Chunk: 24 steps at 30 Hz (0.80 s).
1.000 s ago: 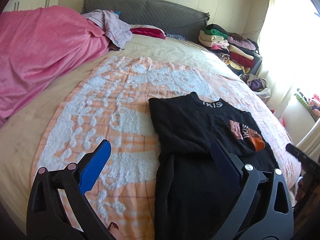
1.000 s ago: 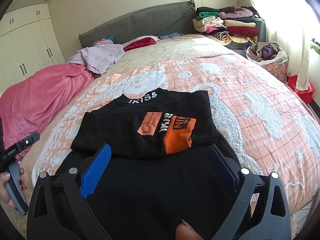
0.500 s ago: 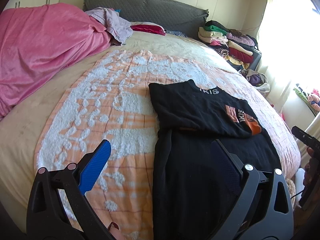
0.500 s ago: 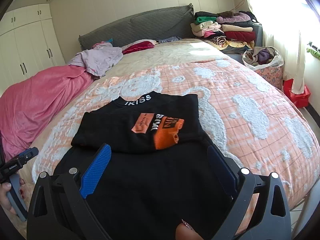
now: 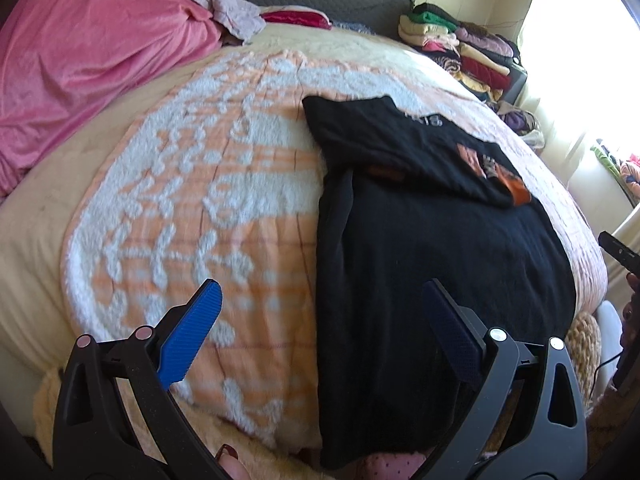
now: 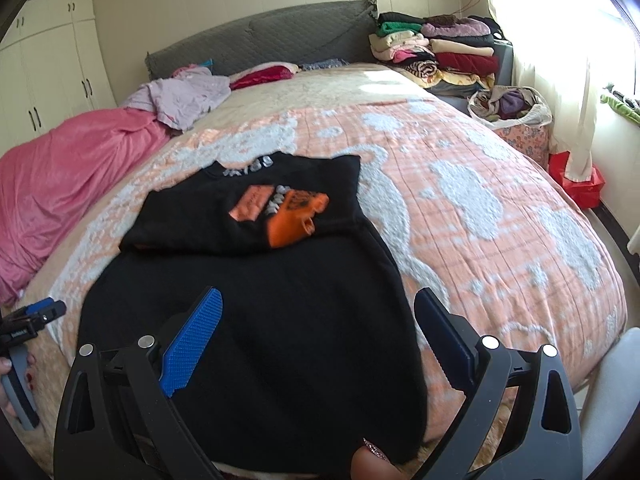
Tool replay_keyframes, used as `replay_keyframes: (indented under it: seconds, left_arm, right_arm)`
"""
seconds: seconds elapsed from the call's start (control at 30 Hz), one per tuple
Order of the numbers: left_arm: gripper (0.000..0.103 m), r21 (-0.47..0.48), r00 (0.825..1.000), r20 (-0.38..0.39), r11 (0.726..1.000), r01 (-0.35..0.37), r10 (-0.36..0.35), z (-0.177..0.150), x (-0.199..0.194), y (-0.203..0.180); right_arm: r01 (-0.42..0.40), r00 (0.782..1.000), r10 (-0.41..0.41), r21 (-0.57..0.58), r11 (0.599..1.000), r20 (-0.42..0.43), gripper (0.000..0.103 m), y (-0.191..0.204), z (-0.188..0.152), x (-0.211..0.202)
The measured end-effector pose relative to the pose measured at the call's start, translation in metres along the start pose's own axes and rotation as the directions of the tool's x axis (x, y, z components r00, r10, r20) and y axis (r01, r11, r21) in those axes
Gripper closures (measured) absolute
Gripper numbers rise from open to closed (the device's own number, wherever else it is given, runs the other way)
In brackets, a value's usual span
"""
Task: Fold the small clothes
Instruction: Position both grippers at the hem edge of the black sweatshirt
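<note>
A black top (image 5: 432,248) (image 6: 256,320) with an orange print (image 6: 288,212) lies flat on the orange-and-white blanket (image 5: 208,200) (image 6: 460,200), its upper part folded down over the body. Its lower hem hangs at the bed's near edge. My left gripper (image 5: 320,300) is open above the garment's left edge near the hem, holding nothing. My right gripper (image 6: 316,308) is open over the lower body of the top, also empty. Each gripper shows at the other view's side edge, the right gripper (image 5: 620,252) and the left gripper (image 6: 32,320), held in a hand.
A pink quilt (image 5: 80,60) is heaped at the left of the bed. Lilac clothing (image 6: 180,96) lies near the grey headboard (image 6: 260,36). Stacked folded clothes (image 6: 440,48) sit at the far right, with a bag of clothes (image 6: 508,106) and a red box (image 6: 576,180) on the floor.
Both grippers have pulled back toward the foot of the bed, so the whole top and its hem now show. Both have stayed open; the garment has not moved.
</note>
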<state>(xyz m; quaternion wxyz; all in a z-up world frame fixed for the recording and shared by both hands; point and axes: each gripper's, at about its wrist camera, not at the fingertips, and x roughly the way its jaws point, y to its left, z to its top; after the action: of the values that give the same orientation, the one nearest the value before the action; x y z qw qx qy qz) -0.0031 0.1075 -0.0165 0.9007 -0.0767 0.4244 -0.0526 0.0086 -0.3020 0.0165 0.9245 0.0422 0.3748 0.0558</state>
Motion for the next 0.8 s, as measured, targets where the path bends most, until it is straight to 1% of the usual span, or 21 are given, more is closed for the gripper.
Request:
replay_keyframes:
  seconds: [0.07,0.23,0.5,0.67,0.8]
  left_arm:
    - [0.010,0.004,1.000,-0.010,1.000,0.007,-0.007,-0.005,-0.001,0.000]
    - [0.010,0.007,0.999,-0.047,1.000,0.000,0.000,-0.019,0.000,0.003]
    - [0.010,0.006,0.994,-0.112,1.000,-0.001,0.001,-0.039,0.005,0.004]
    - [0.010,0.026,0.992,-0.124,1.000,-0.014,0.017,-0.044,0.009,0.000]
    - [0.010,0.034,0.990,-0.136,0.999,-0.019,0.023,-0.045,0.012,-0.001]
  right_arm:
    - [0.011,1.000,-0.011,-0.006,1.000,-0.020,0.007,-0.005,-0.010,0.001]
    - [0.022,0.996,-0.022,0.001,1.000,-0.082,0.007,-0.017,-0.034,0.008]
    - [-0.002,0.988,0.005,0.023,1.000,-0.156,0.007,-0.032,-0.062,0.020]
    - [-0.022,0.981,0.029,0.041,0.999,-0.190,0.007,-0.039,-0.072,0.029]
    - [-0.043,0.978,0.052,0.050,0.998,-0.200,0.007,-0.041,-0.073,0.034]
